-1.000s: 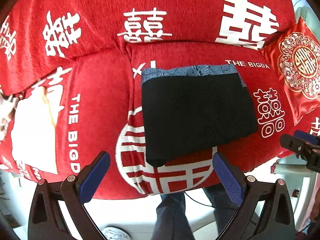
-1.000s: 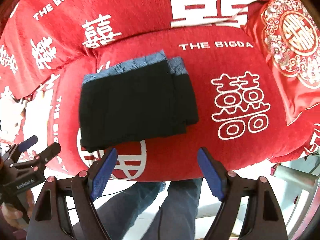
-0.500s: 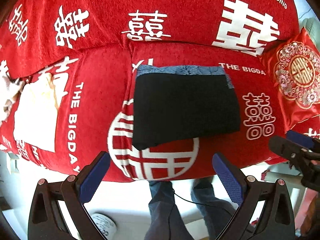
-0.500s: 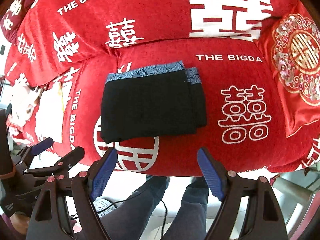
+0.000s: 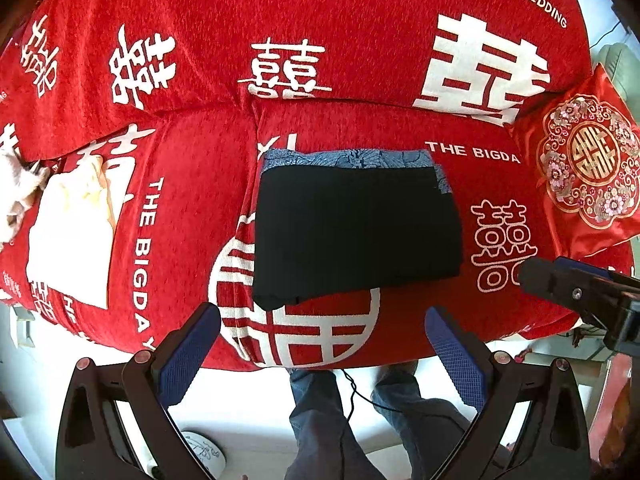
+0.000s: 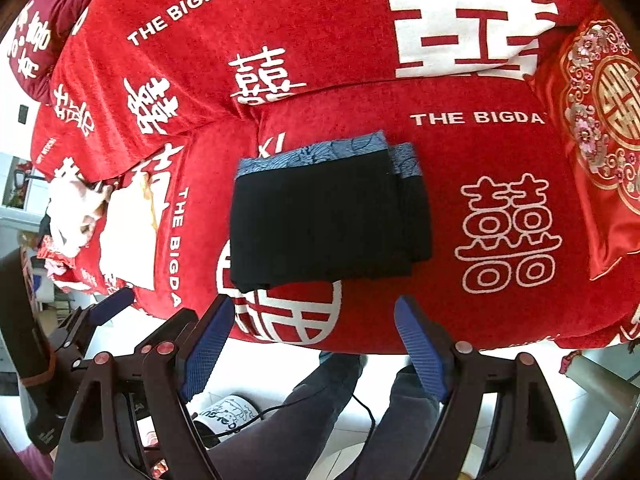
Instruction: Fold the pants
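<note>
The black pants (image 5: 352, 228) lie folded into a flat rectangle on the red sofa seat (image 5: 472, 304), with a blue patterned waistband along the far edge. They also show in the right wrist view (image 6: 324, 224). My left gripper (image 5: 322, 344) is open and empty, held off the seat's front edge, short of the pants. My right gripper (image 6: 312, 332) is open and empty too, also in front of the sofa edge. The right gripper's tip shows at the right of the left wrist view (image 5: 576, 292), and the left gripper's tip shows at the left of the right wrist view (image 6: 104, 312).
A white folded garment (image 5: 72, 236) lies on the seat to the left. A red embroidered cushion (image 5: 588, 168) leans at the right. The sofa back (image 5: 320, 32) rises behind. The person's legs (image 5: 360, 420) and a white floor lie below.
Both grippers have drawn back from the sofa, so the pants look smaller and farther. The pants have not moved. Both grippers stay open.
</note>
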The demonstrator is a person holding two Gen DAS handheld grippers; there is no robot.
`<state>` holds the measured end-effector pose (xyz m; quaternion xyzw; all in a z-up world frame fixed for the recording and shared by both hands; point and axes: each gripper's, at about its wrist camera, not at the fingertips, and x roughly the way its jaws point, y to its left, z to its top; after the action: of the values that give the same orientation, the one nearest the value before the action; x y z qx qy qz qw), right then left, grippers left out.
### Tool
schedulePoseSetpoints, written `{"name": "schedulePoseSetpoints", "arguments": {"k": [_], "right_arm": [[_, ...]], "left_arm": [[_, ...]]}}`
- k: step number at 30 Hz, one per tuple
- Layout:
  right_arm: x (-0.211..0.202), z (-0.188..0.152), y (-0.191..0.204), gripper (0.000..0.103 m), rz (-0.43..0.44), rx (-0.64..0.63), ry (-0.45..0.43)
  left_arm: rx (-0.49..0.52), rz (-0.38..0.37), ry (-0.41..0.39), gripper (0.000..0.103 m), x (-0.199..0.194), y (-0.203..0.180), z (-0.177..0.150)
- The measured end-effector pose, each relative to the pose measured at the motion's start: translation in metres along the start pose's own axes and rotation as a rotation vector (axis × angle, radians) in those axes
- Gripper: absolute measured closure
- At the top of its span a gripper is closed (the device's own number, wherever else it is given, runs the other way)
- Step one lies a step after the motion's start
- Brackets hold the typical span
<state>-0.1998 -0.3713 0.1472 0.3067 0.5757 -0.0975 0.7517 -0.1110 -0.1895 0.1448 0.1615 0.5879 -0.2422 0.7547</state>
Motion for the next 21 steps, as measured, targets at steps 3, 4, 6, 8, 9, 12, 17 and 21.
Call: {"name": "schedulePoseSetpoints", "arguments": {"k": [3,4,6,8,9,12,17,21], "right_arm": [[-0.001,0.003,0.0,0.018,-0.012,0.004,-0.003],[-0.001,0.004,0.0,0.018,-0.015,0.003,-0.003],[-0.002,0.006,0.002,0.018,-0.024,-0.004,-0.003],[-0.001,0.007,0.004,0.018,-0.03,-0.01,-0.001],[-0.001,0.007,0.004,0.018,-0.033,-0.009,-0.001],[0.0,0.007,0.006,0.018,-0.026,-0.005,0.0],[0.0,0.007,0.011,0.018,-0.031,-0.023,0.001],[0.0,0.007,0.014,0.018,-0.038,-0.033,0.0]], "left_arm": [[-0.005,0.001,-0.003,0.001,-0.001,0.002,0.003],[-0.008,0.001,-0.004,0.001,-0.001,0.002,0.004],[-0.013,0.001,-0.008,0.001,-0.002,0.004,0.006],[-0.017,0.0,-0.013,0.001,-0.003,0.005,0.007],[-0.019,-0.003,-0.016,0.001,-0.003,0.006,0.008],[-0.027,-0.005,-0.022,0.001,-0.005,0.009,0.009],[-0.034,-0.002,-0.031,0.001,-0.008,0.011,0.011],[-0.031,0.007,-0.042,0.001,-0.011,0.011,0.011]]}}
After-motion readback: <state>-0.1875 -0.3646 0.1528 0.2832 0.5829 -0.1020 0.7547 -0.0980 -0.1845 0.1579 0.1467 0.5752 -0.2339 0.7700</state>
